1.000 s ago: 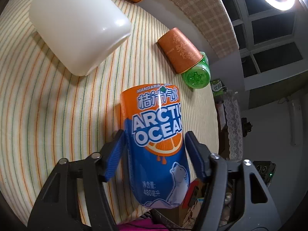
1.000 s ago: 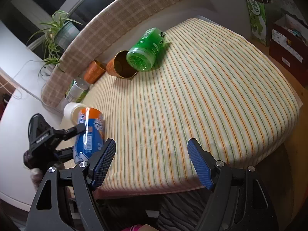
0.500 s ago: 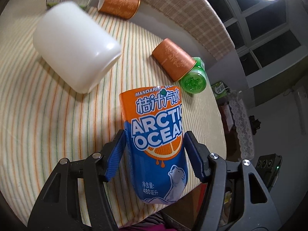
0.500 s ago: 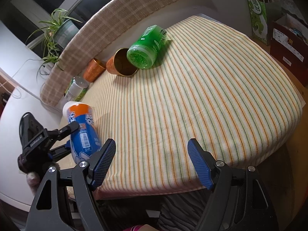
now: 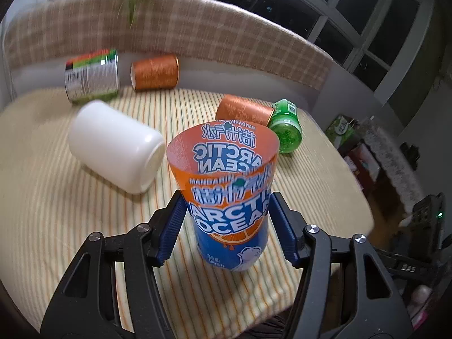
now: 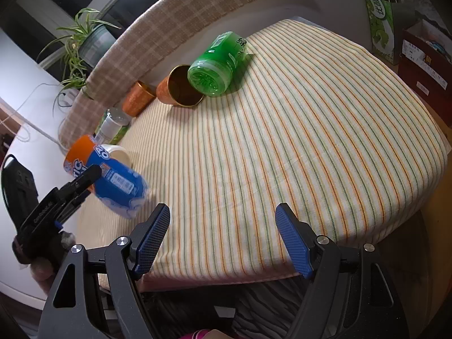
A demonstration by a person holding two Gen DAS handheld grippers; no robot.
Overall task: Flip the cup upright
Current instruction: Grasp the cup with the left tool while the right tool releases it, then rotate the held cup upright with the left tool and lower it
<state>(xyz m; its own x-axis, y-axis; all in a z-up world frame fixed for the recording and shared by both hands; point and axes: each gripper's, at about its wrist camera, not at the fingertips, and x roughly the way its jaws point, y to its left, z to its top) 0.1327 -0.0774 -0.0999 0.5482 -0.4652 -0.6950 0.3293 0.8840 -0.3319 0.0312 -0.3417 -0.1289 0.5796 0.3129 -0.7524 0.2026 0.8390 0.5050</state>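
The orange and blue Arctic Ocean cup (image 5: 230, 197) is held in my left gripper (image 5: 227, 228), whose blue pads press its sides. In the left wrist view its open mouth faces up and toward the camera, its base near the striped cloth. In the right wrist view the cup (image 6: 113, 180) is tilted, mouth to the upper left, with the left gripper (image 6: 79, 189) on it. My right gripper (image 6: 223, 240) is open and empty over the table's near edge.
On the round striped table (image 6: 310, 141) lie a white jar (image 5: 115, 145), a green bottle (image 5: 285, 132), two orange cups (image 5: 243, 110) (image 5: 154, 72) and a labelled can (image 5: 91, 75), all on their sides. A plaid bench back (image 5: 197, 36) curves behind.
My left gripper has swung the cup from lying with its side to the camera to mouth-up, near upright. The right gripper has stayed still and open.
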